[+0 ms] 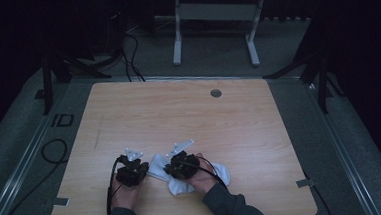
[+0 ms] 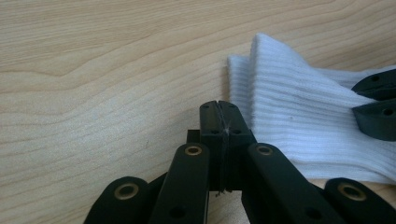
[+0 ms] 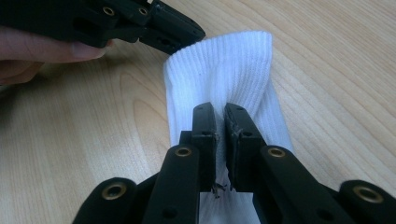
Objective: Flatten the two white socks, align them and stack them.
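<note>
White ribbed sock [image 3: 224, 74], one, pinched by right gripper [image 3: 220, 114] fingers; left gripper [image 2: 219, 114] fingers together, empty.

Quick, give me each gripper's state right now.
Left gripper: shut, nothing visible between its jaws, beside the white sock's cuff.
Right gripper: jaws nearly together over the sock; grip cannot be told.
</note>
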Demonstrator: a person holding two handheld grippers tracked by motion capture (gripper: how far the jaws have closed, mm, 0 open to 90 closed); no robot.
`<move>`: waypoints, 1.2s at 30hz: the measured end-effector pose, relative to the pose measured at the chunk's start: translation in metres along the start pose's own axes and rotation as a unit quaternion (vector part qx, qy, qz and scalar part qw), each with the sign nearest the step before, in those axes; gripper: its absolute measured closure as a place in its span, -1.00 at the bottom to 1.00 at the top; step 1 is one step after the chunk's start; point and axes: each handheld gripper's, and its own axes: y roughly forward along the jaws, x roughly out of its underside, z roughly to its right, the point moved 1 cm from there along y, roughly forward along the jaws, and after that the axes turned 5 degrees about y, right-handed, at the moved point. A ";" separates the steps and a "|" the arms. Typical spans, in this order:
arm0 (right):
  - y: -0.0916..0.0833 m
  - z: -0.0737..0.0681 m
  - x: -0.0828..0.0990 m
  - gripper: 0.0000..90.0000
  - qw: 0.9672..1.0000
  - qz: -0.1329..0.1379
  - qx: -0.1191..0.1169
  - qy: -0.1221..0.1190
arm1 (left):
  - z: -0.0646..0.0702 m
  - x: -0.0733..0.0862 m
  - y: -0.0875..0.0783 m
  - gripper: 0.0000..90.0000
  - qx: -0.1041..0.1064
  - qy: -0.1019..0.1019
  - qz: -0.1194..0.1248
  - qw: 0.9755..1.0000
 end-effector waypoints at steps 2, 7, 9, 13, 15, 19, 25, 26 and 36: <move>-0.001 0.000 -0.001 0.84 1.000 0.005 -0.002 0.001 | 0.000 0.000 0.000 0.99 -0.001 -0.001 -0.001 1.000; -0.004 -0.001 -0.003 0.84 1.000 0.009 -0.009 -0.004 | -0.001 0.000 0.000 0.99 -0.004 -0.003 -0.001 1.000; 0.000 0.000 -0.002 0.84 1.000 0.002 -0.008 -0.002 | -0.002 0.000 -0.002 0.99 -0.007 -0.008 0.004 1.000; 0.006 0.001 -0.001 0.83 1.000 -0.011 -0.008 0.001 | -0.002 -0.001 -0.007 0.99 -0.008 -0.005 0.022 1.000; 0.009 0.001 0.000 0.83 1.000 -0.014 -0.008 0.002 | 0.001 -0.003 -0.010 0.99 0.004 0.004 0.043 0.999; 0.010 0.002 0.000 0.83 1.000 -0.015 -0.005 -0.002 | 0.015 -0.007 -0.015 0.99 0.011 0.043 0.072 0.996; 0.011 0.002 0.000 0.82 1.000 -0.013 -0.004 -0.003 | 0.019 -0.005 -0.006 0.99 0.015 0.053 0.047 0.997; 0.011 0.003 0.000 0.82 1.000 -0.013 -0.005 -0.001 | 0.019 -0.005 -0.005 0.99 0.015 0.055 0.042 0.998; 0.004 0.004 -0.001 0.60 1.000 -0.015 -0.012 -0.006 | 0.020 -0.005 0.003 0.99 0.021 0.058 0.021 0.998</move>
